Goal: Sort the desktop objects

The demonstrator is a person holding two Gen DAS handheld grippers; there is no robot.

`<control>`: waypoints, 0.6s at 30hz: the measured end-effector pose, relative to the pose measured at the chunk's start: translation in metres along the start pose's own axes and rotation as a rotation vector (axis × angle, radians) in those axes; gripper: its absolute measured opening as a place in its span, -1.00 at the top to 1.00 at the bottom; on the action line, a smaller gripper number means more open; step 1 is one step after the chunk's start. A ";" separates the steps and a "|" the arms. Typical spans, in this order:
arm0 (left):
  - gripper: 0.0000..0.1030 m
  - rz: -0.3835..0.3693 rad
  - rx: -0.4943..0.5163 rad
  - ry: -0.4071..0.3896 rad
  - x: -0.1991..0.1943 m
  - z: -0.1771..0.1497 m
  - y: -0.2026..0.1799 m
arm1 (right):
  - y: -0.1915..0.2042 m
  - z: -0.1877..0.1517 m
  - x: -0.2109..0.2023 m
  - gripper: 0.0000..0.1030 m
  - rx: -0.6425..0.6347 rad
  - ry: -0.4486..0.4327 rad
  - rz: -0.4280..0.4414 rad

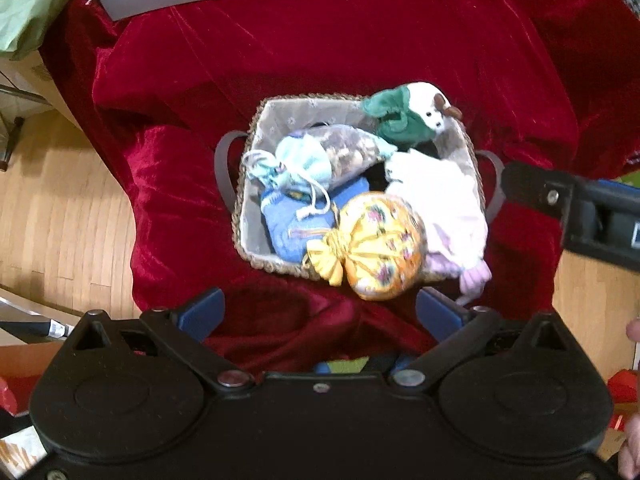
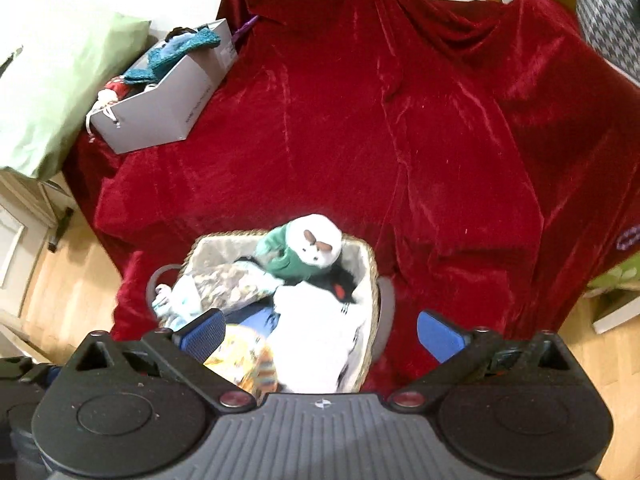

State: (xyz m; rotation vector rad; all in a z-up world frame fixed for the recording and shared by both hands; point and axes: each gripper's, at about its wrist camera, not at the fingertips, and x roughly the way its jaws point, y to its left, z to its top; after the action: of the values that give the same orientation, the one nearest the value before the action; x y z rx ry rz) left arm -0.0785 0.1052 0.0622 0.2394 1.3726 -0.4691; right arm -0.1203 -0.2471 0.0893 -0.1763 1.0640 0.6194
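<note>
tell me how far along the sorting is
Done: the basket on the red cloth already holds the yellow pouch, green-and-white plush and more. In hand: nothing, left claw and right claw both open. Left: nothing loose shows on the cloth.

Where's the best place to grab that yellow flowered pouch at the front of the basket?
Probably the gathered neck beside the bow on the yellow pouch, coming from above: it is the narrowest part, and the pouch lies on top, over the near rim of the basket.

Red velvet cloth (image 2: 360,140), wooden floor (image 1: 60,208), pale green, perhaps paper, bag (image 2: 60,92)
</note>
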 end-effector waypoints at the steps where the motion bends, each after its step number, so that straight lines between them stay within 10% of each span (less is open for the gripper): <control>1: -0.93 -0.003 0.002 0.002 -0.001 -0.002 0.000 | 0.001 -0.004 -0.001 -0.99 -0.007 0.017 0.002; 18: -0.92 0.019 0.035 -0.033 -0.017 -0.028 -0.010 | 0.020 -0.041 0.004 -0.97 0.002 0.178 0.005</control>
State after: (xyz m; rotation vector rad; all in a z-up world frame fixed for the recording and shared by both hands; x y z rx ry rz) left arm -0.1102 0.1116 0.0741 0.2723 1.3292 -0.4796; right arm -0.1618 -0.2466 0.0689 -0.2302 1.2366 0.6159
